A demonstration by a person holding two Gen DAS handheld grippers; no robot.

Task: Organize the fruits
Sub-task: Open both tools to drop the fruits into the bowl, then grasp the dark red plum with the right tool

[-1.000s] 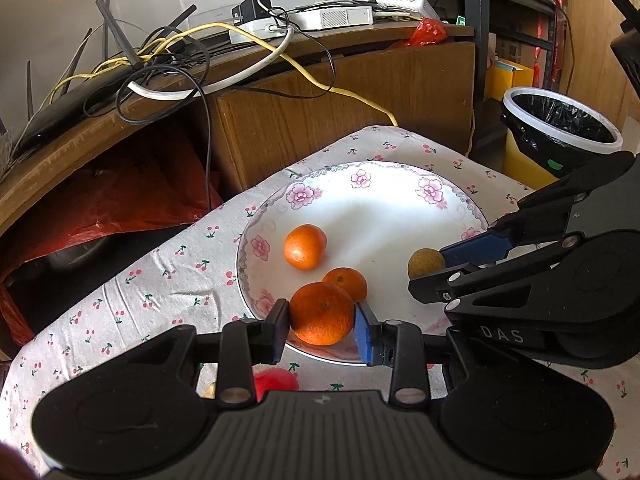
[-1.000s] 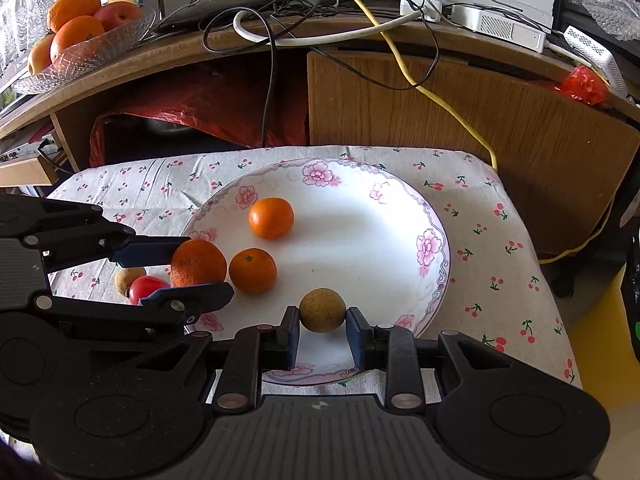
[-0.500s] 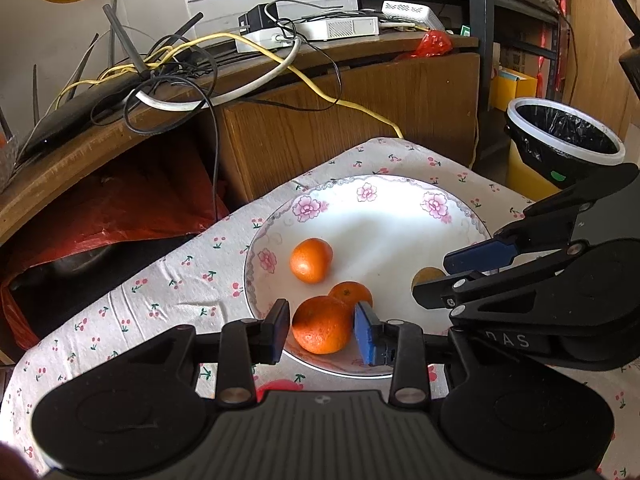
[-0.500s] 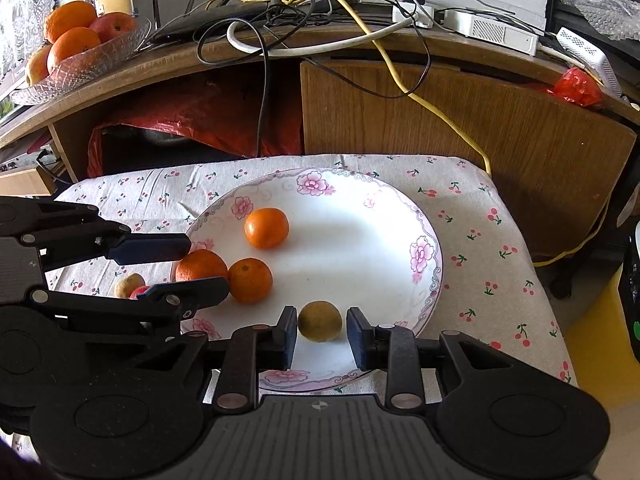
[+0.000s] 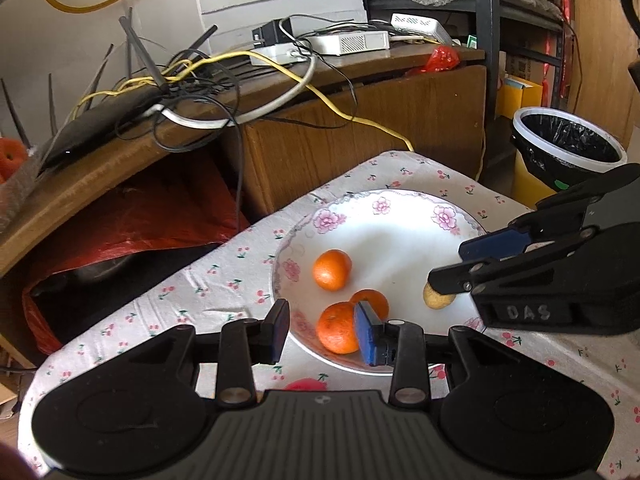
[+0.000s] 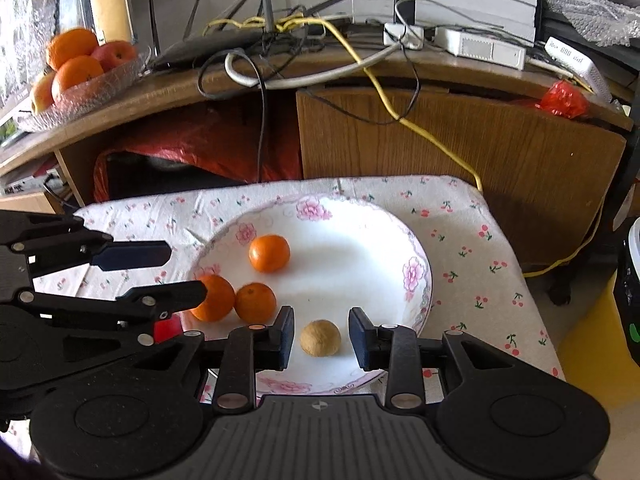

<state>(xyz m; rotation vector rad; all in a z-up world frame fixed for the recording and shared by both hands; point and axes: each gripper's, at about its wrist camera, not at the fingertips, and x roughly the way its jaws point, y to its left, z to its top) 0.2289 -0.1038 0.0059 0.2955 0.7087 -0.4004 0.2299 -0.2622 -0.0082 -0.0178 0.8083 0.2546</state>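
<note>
A white flowered plate [image 5: 394,246] [image 6: 352,260] lies on the cherry-print cloth with three oranges and a small brown fruit on it. My left gripper [image 5: 322,334] is open just in front of the plate's near rim. The nearest orange [image 5: 336,328] rests on the plate between its fingers, free of the pads. My right gripper [image 6: 322,338] is open too, with the brown fruit [image 6: 320,338] lying loose between its pads. Each gripper shows in the other's view, the right gripper [image 5: 456,266] and the left gripper [image 6: 164,274]. A red fruit [image 5: 306,384] [image 6: 166,328] lies on the cloth beside the plate.
Behind the table stands a wooden desk [image 6: 440,128] with tangled cables [image 5: 192,92] and white boxes. A glass bowl [image 6: 80,80] of oranges and an apple sits on its left end. A red bag [image 5: 132,216] fills the space underneath. A lined bin [image 5: 568,148] stands at the right.
Both grippers have opened and drawn back. The left one let the orange go onto the plate, and the right one let go of the brown fruit.
</note>
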